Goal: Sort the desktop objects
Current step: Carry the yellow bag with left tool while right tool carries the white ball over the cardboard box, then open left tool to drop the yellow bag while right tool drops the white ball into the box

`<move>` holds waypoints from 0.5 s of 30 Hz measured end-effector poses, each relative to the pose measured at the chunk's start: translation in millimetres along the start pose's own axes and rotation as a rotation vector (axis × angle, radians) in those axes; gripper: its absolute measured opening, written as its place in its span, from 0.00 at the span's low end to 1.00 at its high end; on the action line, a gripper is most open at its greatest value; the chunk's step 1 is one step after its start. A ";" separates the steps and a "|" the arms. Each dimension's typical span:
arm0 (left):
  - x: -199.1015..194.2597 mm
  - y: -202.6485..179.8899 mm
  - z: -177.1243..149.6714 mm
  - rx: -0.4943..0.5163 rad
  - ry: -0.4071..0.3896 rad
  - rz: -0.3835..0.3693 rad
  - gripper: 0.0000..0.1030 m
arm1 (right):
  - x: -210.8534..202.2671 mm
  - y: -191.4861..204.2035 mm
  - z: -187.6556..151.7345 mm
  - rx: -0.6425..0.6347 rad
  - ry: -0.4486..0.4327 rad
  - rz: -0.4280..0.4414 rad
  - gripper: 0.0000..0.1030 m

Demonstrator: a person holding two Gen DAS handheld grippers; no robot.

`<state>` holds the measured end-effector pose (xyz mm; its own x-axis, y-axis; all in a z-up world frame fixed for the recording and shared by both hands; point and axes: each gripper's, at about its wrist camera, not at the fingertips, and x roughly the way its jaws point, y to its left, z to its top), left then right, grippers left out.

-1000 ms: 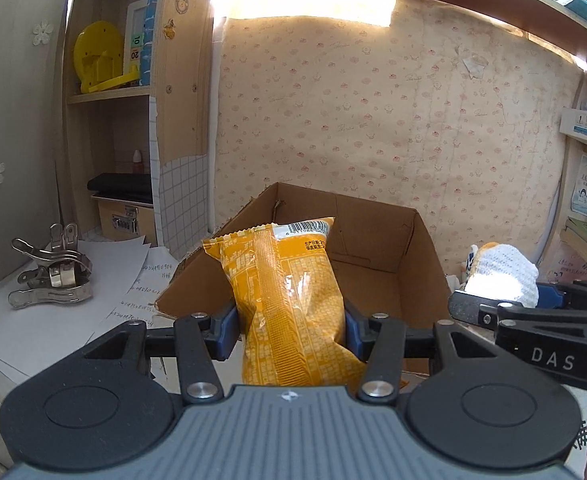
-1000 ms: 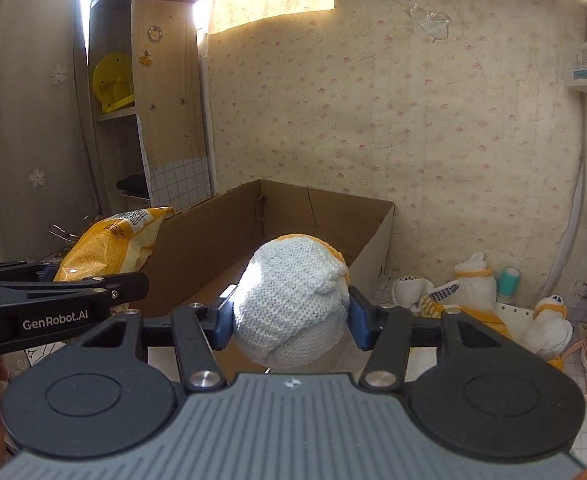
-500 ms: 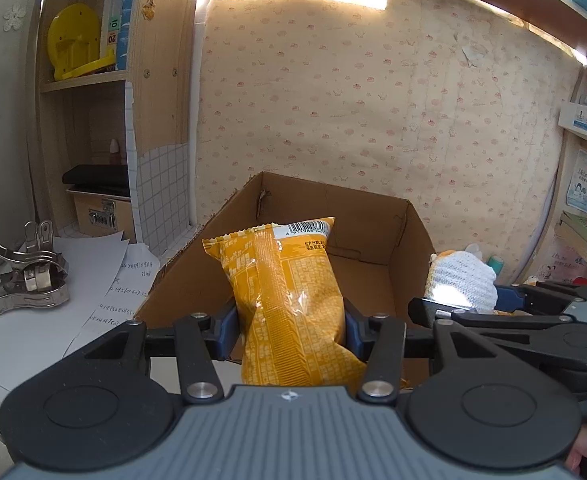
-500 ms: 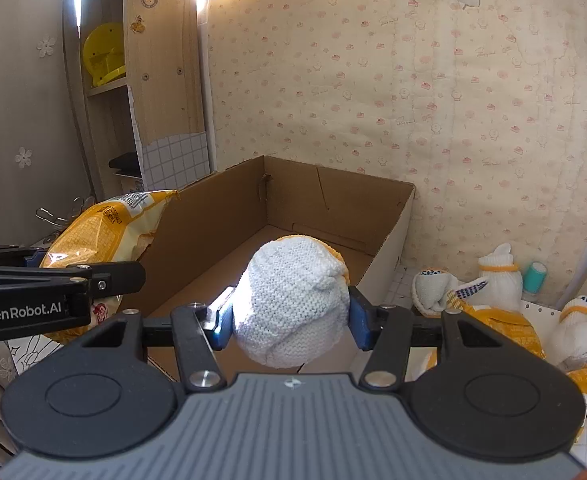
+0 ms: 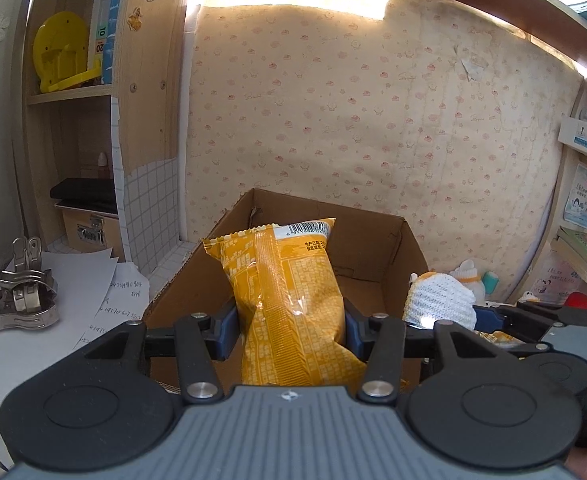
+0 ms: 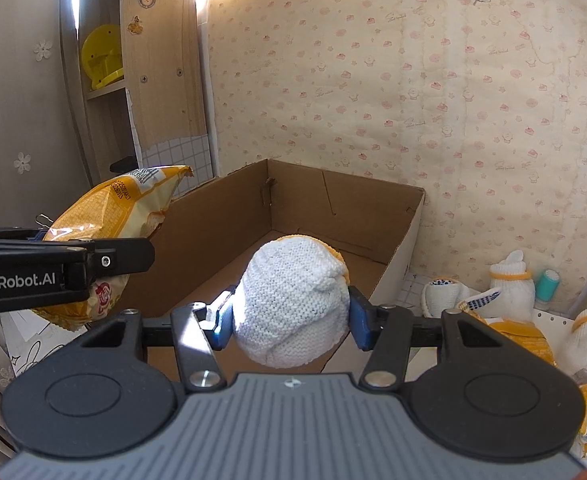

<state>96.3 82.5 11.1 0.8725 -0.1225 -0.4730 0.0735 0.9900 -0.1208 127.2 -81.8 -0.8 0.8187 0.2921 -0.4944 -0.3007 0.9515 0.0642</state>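
Observation:
My left gripper (image 5: 289, 334) is shut on a yellow snack bag (image 5: 285, 300), which stands upright between the blue pads above the near edge of the open cardboard box (image 5: 373, 240). My right gripper (image 6: 289, 322) is shut on a white knitted bundle with an orange edge (image 6: 293, 300), held over the box's (image 6: 333, 200) near right part. In the left wrist view the bundle (image 5: 439, 302) sits to the right of the bag. From the right wrist camera the snack bag (image 6: 113, 208) and the left gripper's black finger (image 6: 105, 258) show at the left, outside the box's left wall.
Metal clips (image 5: 17, 300) lie on white papers (image 5: 73, 300) at the left. A wooden shelf unit (image 5: 93, 80) holds a yellow object. Right of the box lie several more white and orange knitted bundles (image 6: 509, 280), a teal roll (image 6: 547, 282) and another yellow bag (image 6: 525, 332). Patterned wallpaper backs the box.
Both grippers have come closer to the box with their loads. The knitted bundle now hangs over the box's inside, and the bag stands above its near edge.

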 end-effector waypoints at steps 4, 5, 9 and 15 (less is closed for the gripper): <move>12.4 -1.4 -2.1 0.010 0.029 0.020 0.51 | 5.5 -0.4 -0.2 -0.004 0.012 -0.004 0.53; 14.7 -1.2 -2.8 0.010 0.036 0.022 0.51 | 6.4 -0.5 -0.6 -0.006 0.013 -0.005 0.53; 19.4 -2.1 -3.0 0.017 0.049 0.035 0.52 | 7.6 0.2 -1.6 -0.015 0.012 -0.007 0.55; 22.2 0.5 -2.9 0.010 0.058 0.055 0.54 | 7.8 1.3 -1.6 -0.016 0.008 -0.006 0.56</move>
<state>114.3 80.1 -2.0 0.8459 -0.0712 -0.5285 0.0313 0.9960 -0.0841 132.4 -78.4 -6.0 0.8165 0.2852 -0.5020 -0.3036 0.9516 0.0467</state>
